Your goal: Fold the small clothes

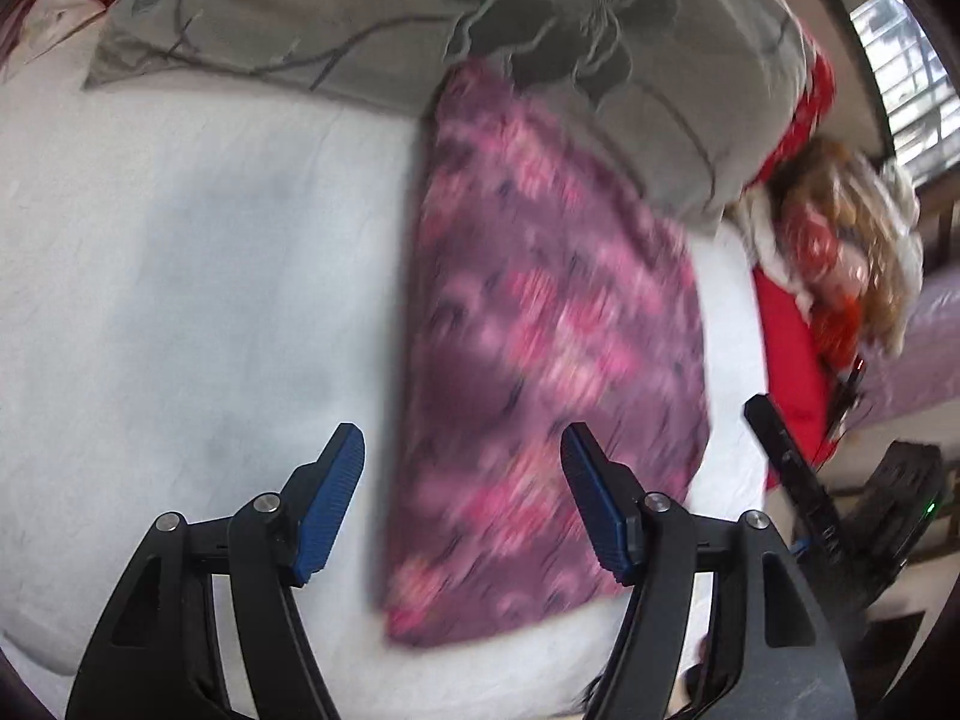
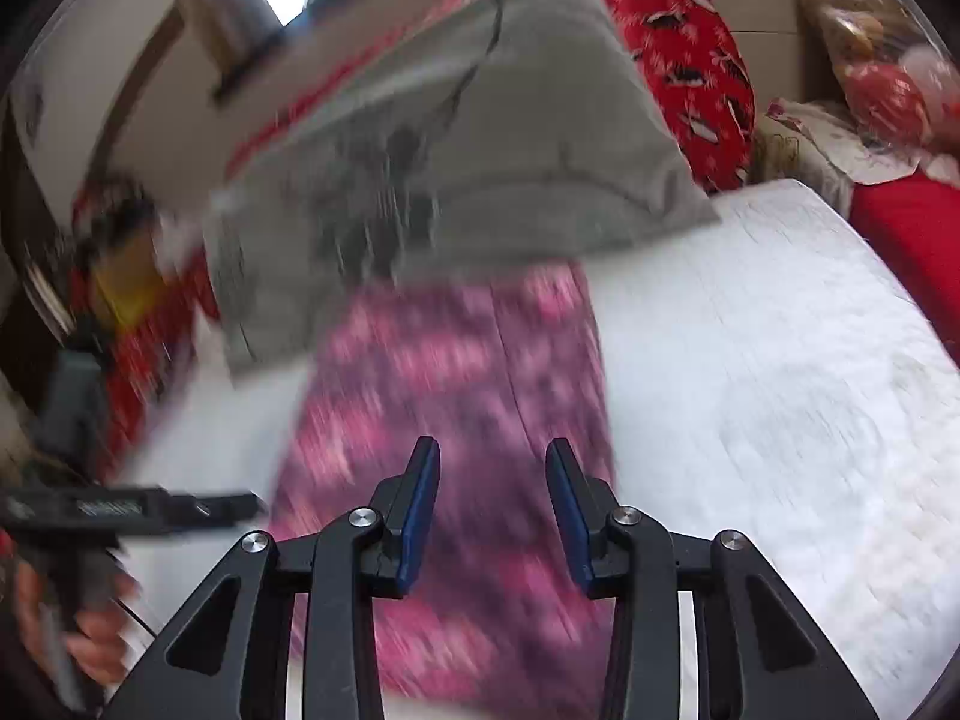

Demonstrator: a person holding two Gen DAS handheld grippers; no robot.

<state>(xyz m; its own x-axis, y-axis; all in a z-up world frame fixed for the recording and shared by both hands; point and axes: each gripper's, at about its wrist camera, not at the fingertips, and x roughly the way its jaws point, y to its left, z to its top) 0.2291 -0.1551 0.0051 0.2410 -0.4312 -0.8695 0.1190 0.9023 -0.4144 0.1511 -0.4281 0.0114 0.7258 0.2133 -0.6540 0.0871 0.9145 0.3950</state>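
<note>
Left wrist view is showing the left hand-held gripper (image 1: 462, 501) hanging released above the bed, its two blue pads (image 1: 333, 501) standing wide apart with nothing pinched between them. Ahead of it and a little to its right, the purple and pink patterned garment (image 1: 540, 360) is lying flat on the white bedsheet (image 1: 180, 270) as a long, narrow folded strip, its near end lying under the right-hand pad and its far end running up to touch the grey floral pillow (image 1: 360, 18). Further right of the left hand-held gripper, the black body of the right hand-held gripper (image 1: 798, 480) is showing at the bed's edge, near a red cloth (image 1: 786, 348) and a blurred heap of mixed fabrics (image 1: 840, 228). Right wrist view is showing the right hand-held gripper (image 2: 492, 510) also released, its jaws standing partly apart and holding nothing, while hovering directly over the near part of the same garment (image 2: 456, 372), which is stretching straight ahead of it toward the grey pillow (image 2: 480, 150). Beyond that pillow a red patterned pillow (image 2: 690, 60) is lying. To the left of the right hand-held gripper, the left hand-held gripper (image 2: 228, 507) is reaching in, with the person's hand (image 2: 90, 636) blurred beneath it. White bedsheet (image 2: 780, 390) is spreading out to the right.
</note>
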